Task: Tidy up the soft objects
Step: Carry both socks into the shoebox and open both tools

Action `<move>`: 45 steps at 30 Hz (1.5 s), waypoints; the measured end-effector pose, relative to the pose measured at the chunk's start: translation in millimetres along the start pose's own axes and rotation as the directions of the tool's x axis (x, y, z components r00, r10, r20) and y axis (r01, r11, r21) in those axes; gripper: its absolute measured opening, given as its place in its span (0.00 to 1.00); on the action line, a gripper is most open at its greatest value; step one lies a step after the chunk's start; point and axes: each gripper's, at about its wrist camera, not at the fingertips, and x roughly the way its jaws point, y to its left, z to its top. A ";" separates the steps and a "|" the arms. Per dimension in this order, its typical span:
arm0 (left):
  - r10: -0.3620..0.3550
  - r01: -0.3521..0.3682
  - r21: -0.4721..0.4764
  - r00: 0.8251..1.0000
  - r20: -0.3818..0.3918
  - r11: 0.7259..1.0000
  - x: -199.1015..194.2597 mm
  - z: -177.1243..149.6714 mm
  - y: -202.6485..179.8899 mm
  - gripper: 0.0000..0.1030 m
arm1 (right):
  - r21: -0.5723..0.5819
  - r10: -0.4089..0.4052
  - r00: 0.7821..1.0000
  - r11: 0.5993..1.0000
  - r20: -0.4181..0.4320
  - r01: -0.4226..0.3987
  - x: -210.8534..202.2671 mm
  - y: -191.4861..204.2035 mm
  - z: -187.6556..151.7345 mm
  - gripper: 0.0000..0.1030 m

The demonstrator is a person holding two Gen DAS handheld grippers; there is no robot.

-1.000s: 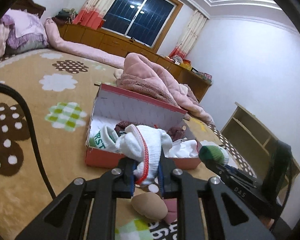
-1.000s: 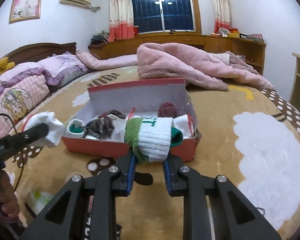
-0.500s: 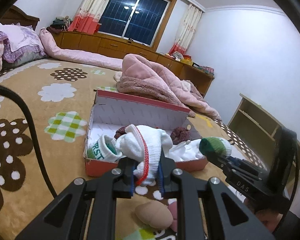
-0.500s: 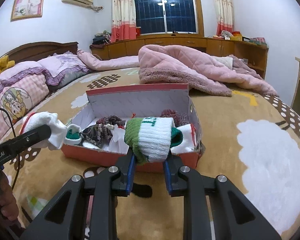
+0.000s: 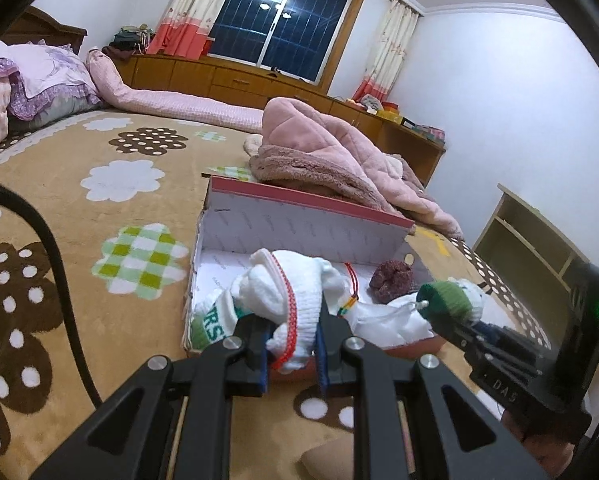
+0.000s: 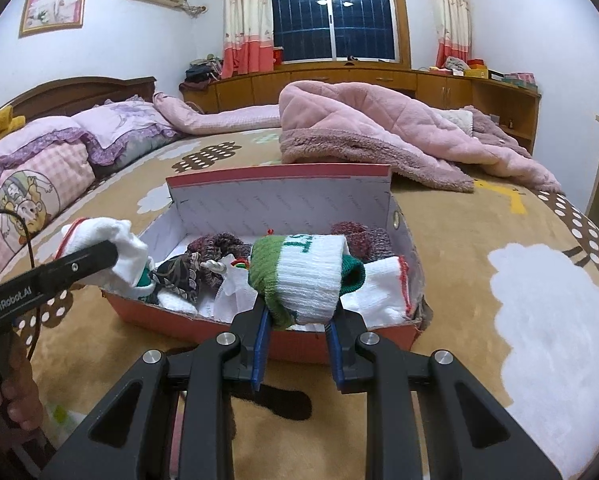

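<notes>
An open red shoebox (image 5: 299,199) (image 6: 267,336) lies on the bed with several rolled socks inside. My left gripper (image 5: 292,336) is shut on a white sock roll with a red stripe (image 5: 295,296), held at the box's near left corner. In the right wrist view that same white roll (image 6: 103,240) shows at the left, over the box's left end. My right gripper (image 6: 299,312) is shut on a green-and-white sock roll (image 6: 305,276), held over the box's near wall. The right gripper with its green roll (image 5: 449,300) also shows at the right of the left wrist view.
A pink quilted jacket (image 6: 379,132) lies heaped behind the box. Pillows (image 6: 59,152) are stacked at the bed's head on the left. A tan sock (image 5: 323,460) lies on the brown flowered blanket (image 5: 79,208) near me. A wooden shelf (image 5: 539,240) stands off the bed's right edge.
Both grippers, each still holding its sock roll, have moved closer to the box, which looms larger in both views. The tan sock has slid toward the lower edge of the left view.
</notes>
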 end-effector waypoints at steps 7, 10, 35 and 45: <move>0.008 -0.008 0.015 1.000 -0.009 1.000 8.3 8.9 0.1 0.17 | -0.007 0.014 1.000 1.000 0.003 -0.014 3.9 3.9 9.2 0.24; 0.020 -0.020 0.031 1.000 -0.020 0.999 14.8 10.1 -1.0 0.17 | -0.012 0.017 1.000 1.000 0.009 -0.017 7.8 3.7 15.9 0.24; 0.062 -0.051 0.065 0.981 -0.181 0.997 88.3 20.6 9.1 0.17 | -0.057 -0.012 0.981 0.998 -0.192 0.001 95.2 7.5 27.1 0.26; 0.228 -0.190 0.200 0.956 -0.187 0.961 108.3 9.6 1.2 0.18 | -0.079 -0.036 0.979 0.997 -0.202 0.020 100.6 10.6 21.6 0.26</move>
